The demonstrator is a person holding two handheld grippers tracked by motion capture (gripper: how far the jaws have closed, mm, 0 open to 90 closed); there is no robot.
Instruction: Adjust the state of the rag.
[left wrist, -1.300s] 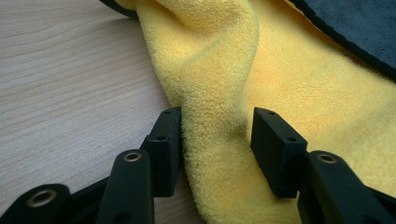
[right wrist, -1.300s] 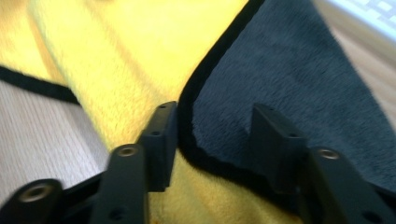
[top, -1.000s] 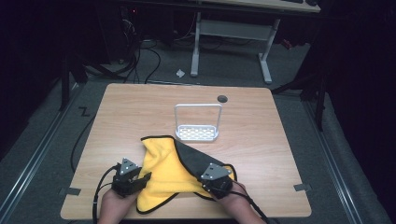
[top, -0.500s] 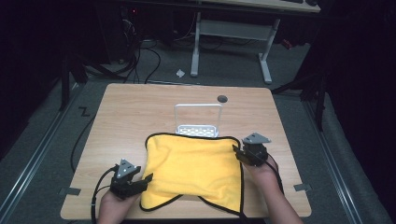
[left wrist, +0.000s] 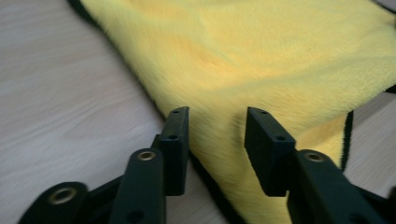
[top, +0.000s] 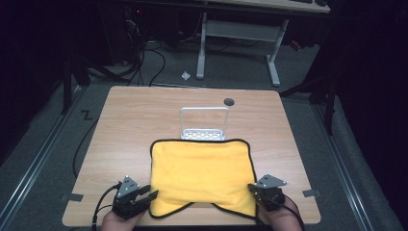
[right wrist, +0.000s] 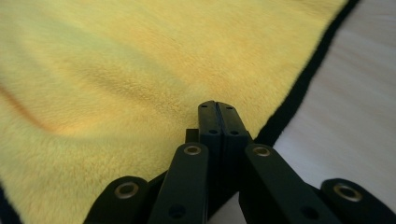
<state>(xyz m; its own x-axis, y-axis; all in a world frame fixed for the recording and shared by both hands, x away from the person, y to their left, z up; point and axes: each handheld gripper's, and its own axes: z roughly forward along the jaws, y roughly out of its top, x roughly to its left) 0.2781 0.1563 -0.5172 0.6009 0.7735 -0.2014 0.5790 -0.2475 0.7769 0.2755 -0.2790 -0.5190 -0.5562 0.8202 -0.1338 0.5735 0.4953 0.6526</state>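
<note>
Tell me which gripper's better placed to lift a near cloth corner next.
Probably left: the left gripper has open jaws straddling the yellow cloth edge. The right gripper is shut at its corner, with no cloth visibly pinched.

The right gripper (right wrist: 218, 108) is seen with its jaws pressed together, having just been closing, with nothing visible between them. The tips are held over a yellow cloth (right wrist: 140, 70) whose black edge runs diagonally; pale wooden surface (right wrist: 355, 116) is seen beyond.
</note>
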